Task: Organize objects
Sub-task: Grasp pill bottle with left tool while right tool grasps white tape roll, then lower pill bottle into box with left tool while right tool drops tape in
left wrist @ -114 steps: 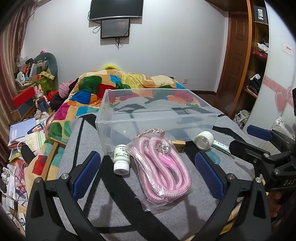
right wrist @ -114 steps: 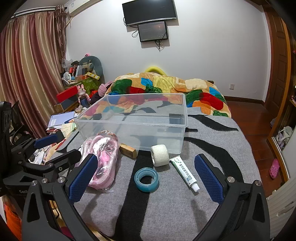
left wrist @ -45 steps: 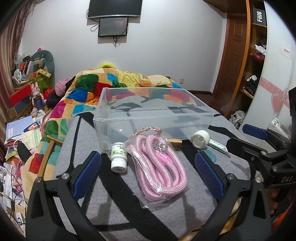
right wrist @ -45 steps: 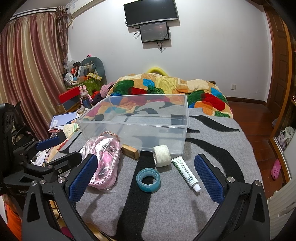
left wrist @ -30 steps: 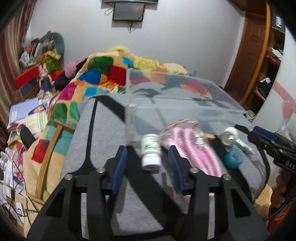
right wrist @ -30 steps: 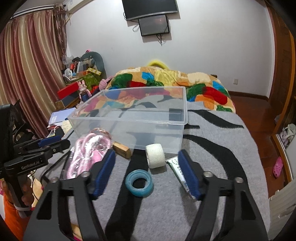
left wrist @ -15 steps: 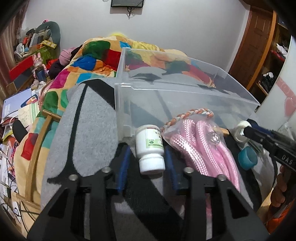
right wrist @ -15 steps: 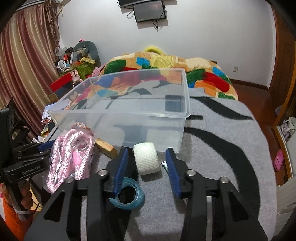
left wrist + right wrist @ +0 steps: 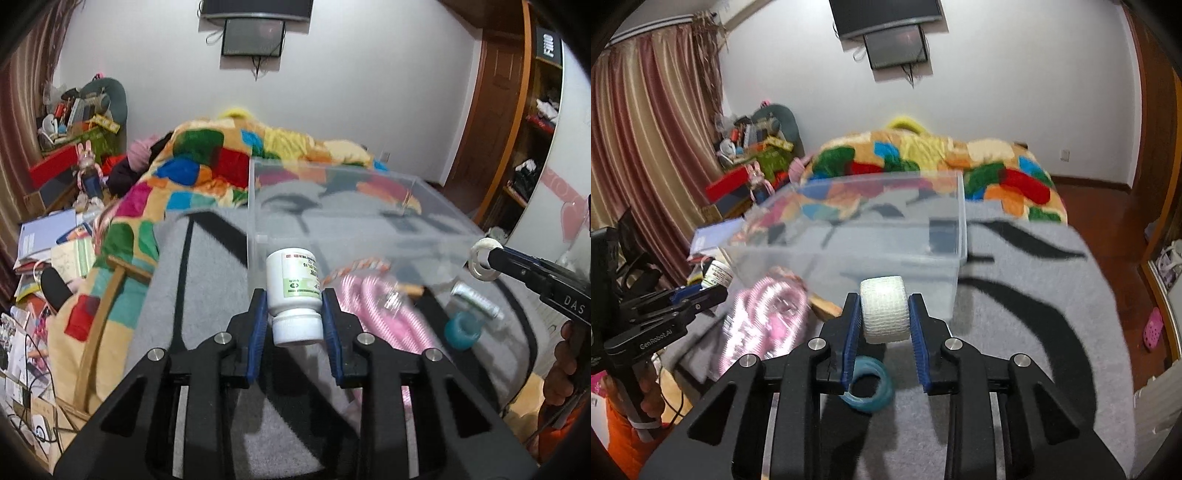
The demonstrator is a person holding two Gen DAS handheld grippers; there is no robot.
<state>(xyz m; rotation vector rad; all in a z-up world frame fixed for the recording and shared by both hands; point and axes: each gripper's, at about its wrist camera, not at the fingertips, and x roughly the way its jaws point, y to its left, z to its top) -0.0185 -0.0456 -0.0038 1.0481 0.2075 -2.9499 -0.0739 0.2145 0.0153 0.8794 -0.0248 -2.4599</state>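
Left tongs (image 9: 294, 320) pinching one white pill bottle (image 9: 294, 297), raised before one clear plastic bin (image 9: 354, 218). Right tongs (image 9: 885, 320) clamping one white gauze roll (image 9: 884, 309), hovering above one blue tape ring (image 9: 868, 392) on bed.

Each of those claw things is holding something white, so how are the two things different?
The pill bottle in the left gripper is smooth, hard plastic with a printed green label; the gauze roll in the right gripper is textured, unlabelled fabric. The bottle is a closed container with a cap; the roll is hollow. Both are white, gripped between blue pads.
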